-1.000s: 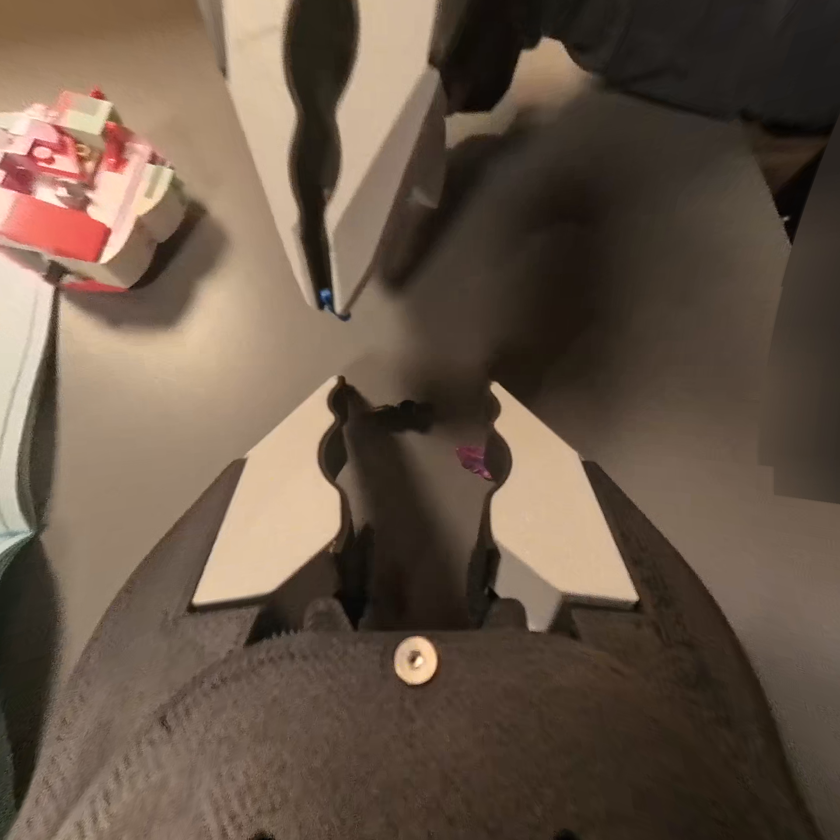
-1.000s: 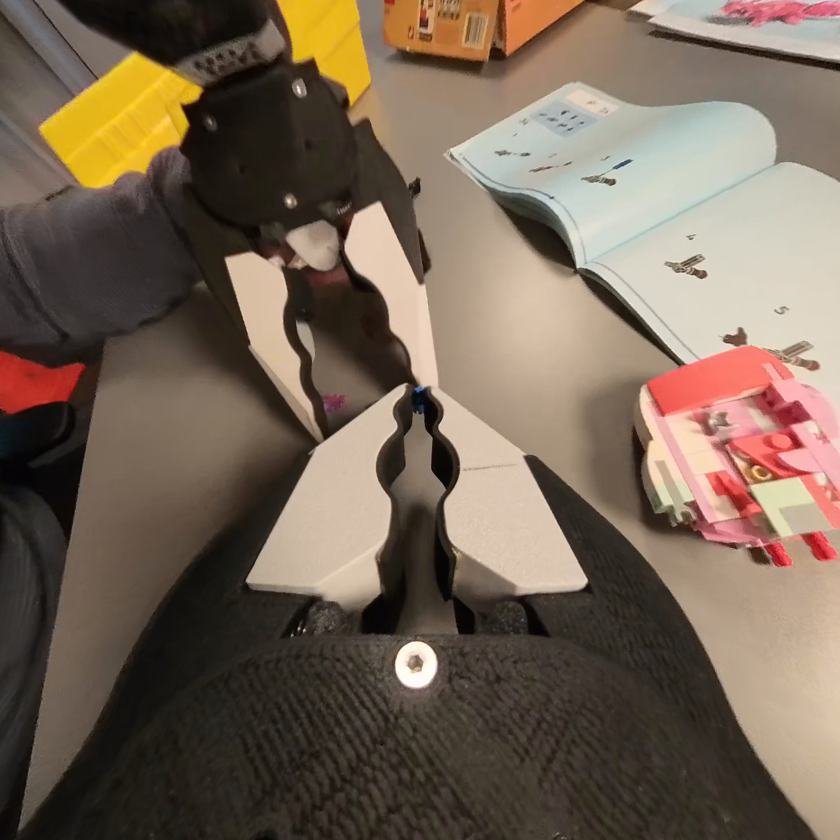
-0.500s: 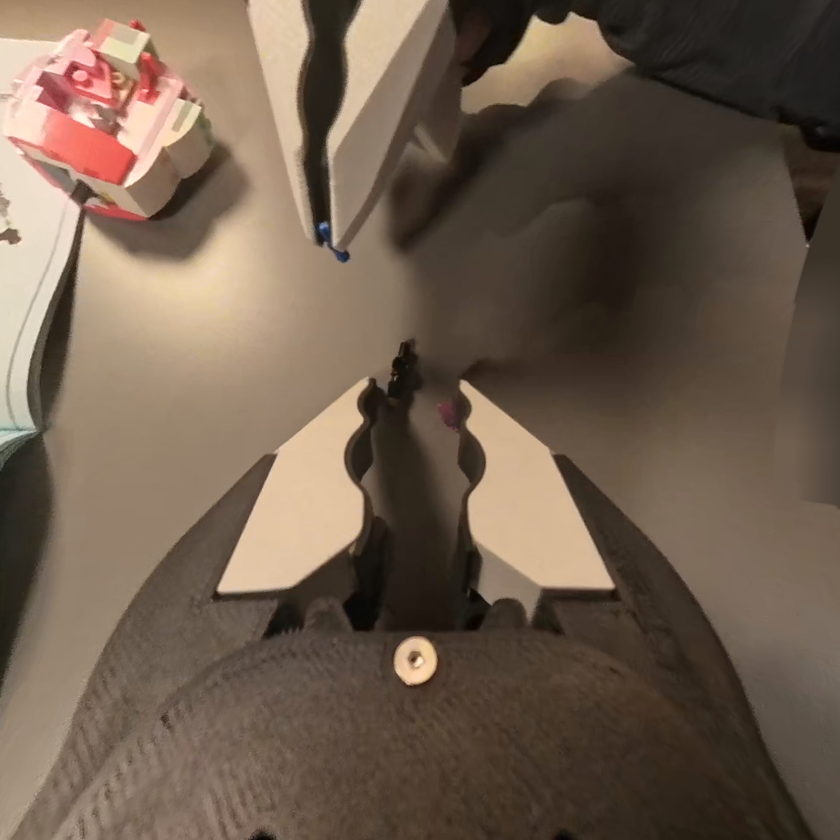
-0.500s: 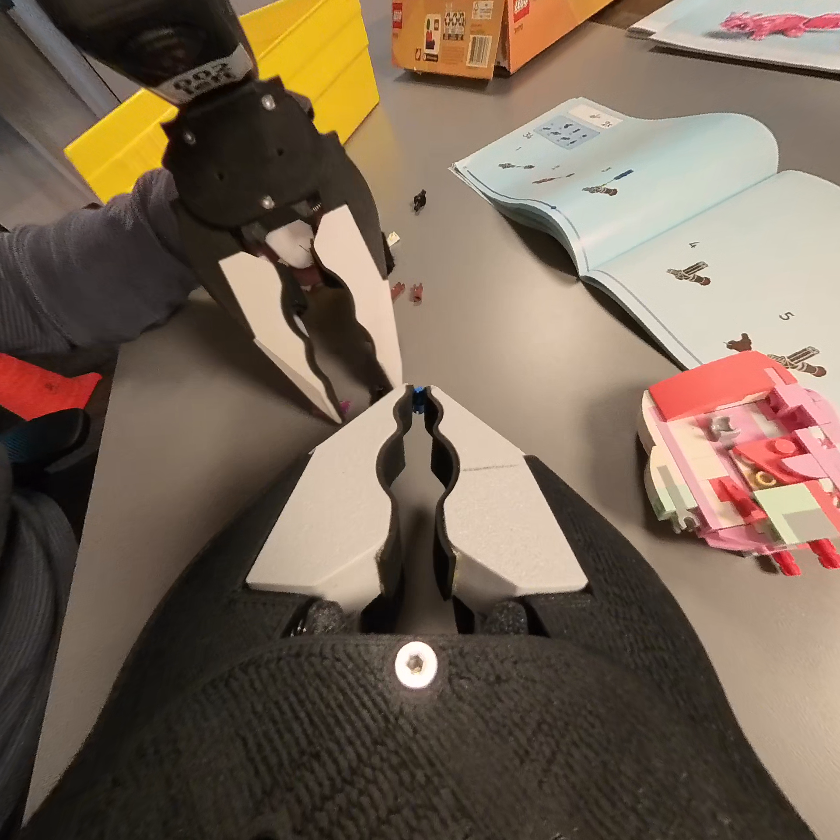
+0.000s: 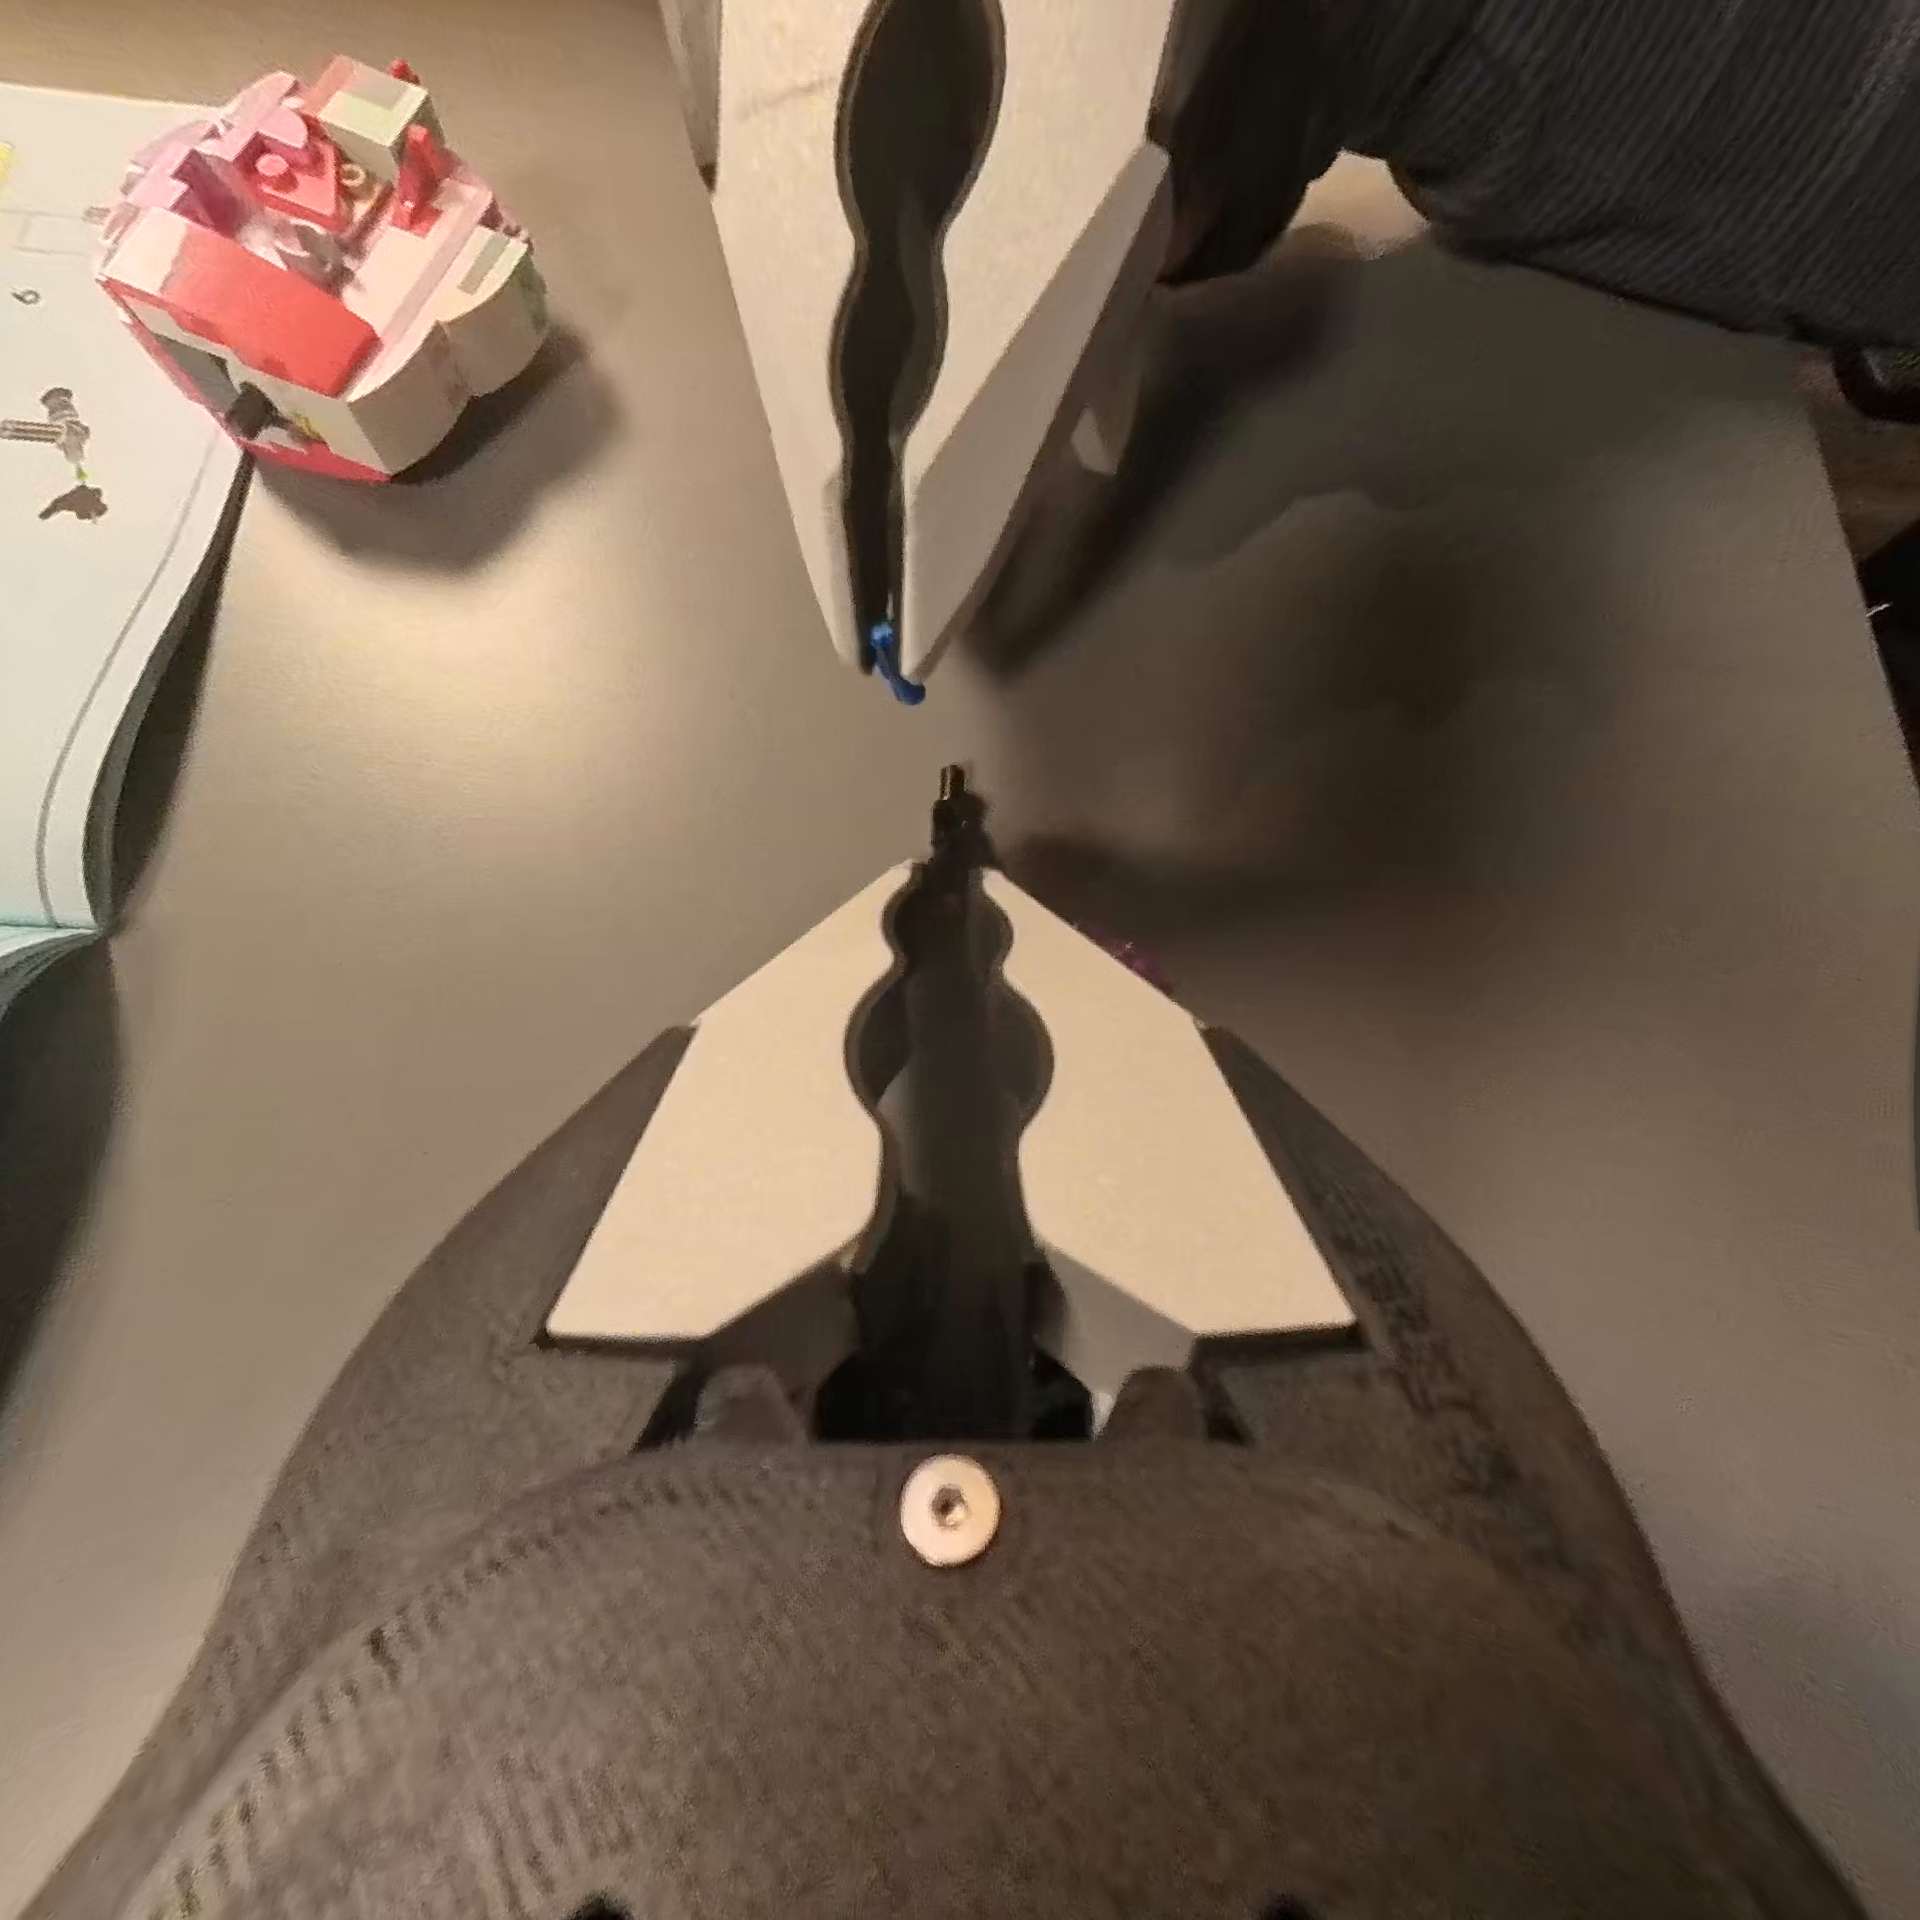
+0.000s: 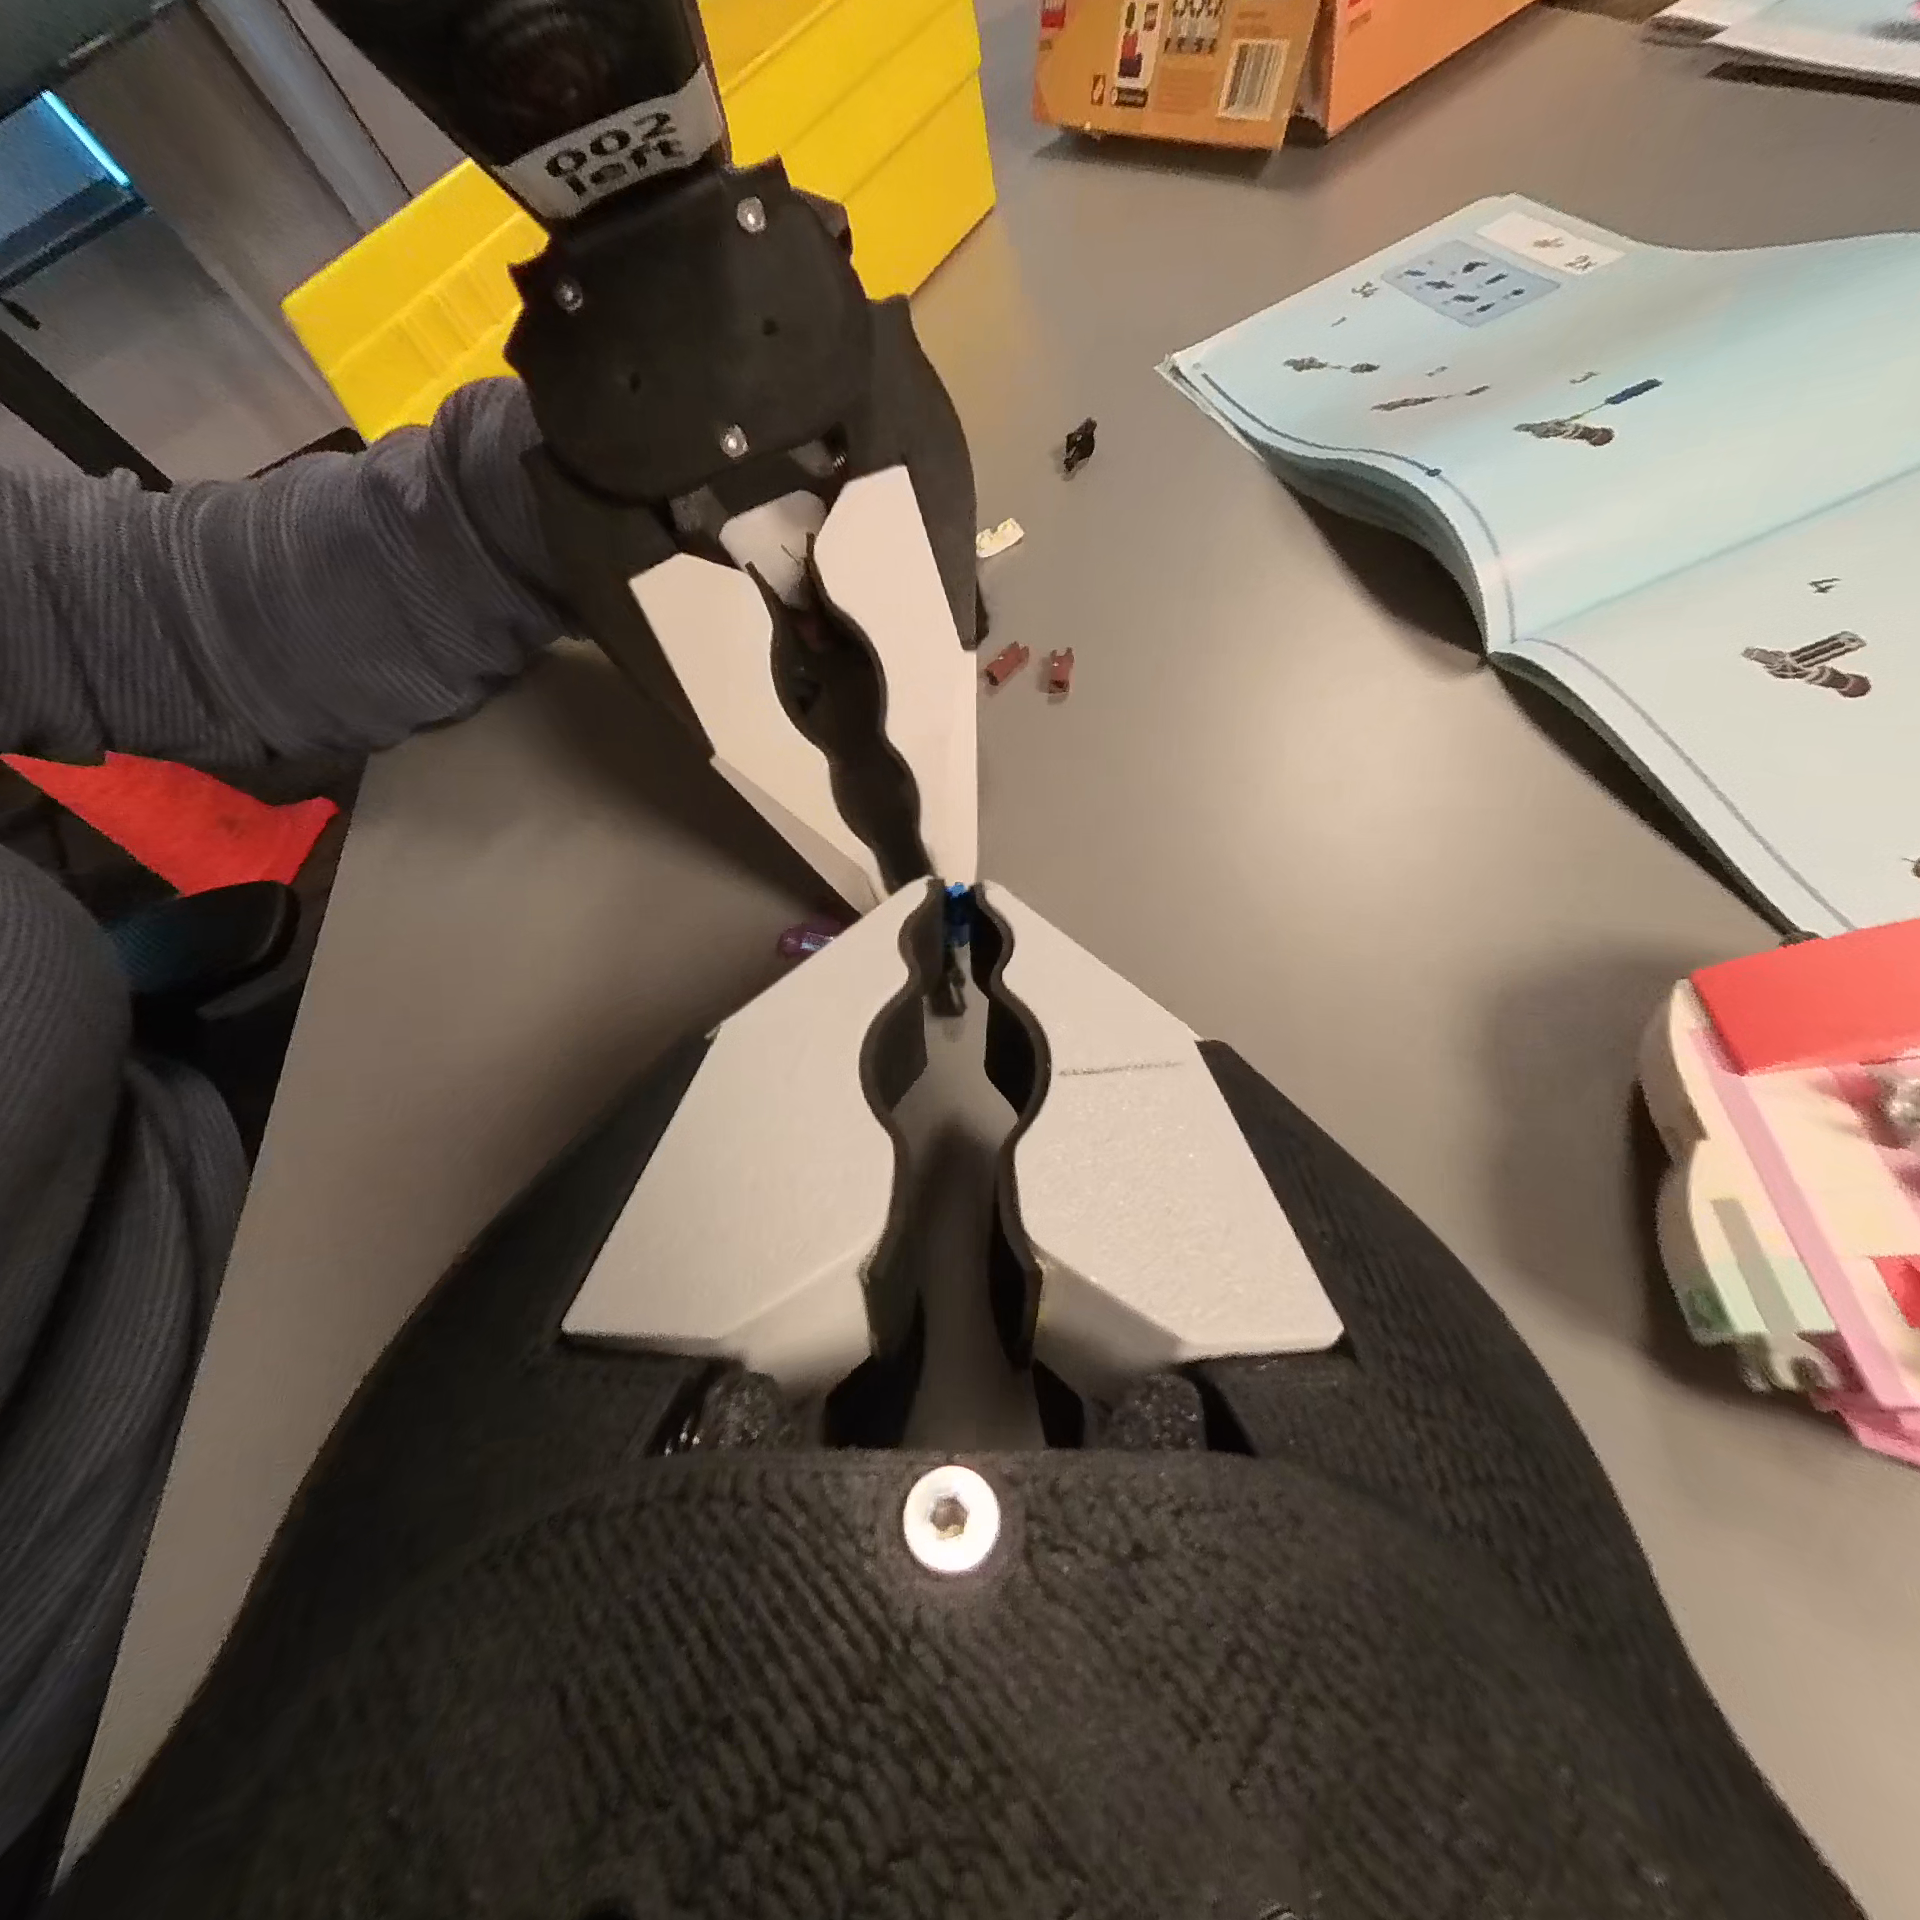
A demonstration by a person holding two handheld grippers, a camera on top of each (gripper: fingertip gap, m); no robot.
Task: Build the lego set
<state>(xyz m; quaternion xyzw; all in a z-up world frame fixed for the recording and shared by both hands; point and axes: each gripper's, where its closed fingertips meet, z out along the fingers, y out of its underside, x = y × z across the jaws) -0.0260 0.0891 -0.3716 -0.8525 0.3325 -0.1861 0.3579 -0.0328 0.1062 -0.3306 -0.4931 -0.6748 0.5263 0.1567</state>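
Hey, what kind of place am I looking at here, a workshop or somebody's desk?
Probably a brick-building worktable in an office or lab. An open instruction booklet lies on the grey table beside a half-built pink and red brick model, with yellow bins behind.

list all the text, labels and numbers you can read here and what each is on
I won't copy writing; these bear it.
White label on the left gripper handle: clear print.
Orange cardboard box: print and barcode, too small.
Open light blue booklet: small numerals by drawings.
Brick model, yellow bin: none seen.
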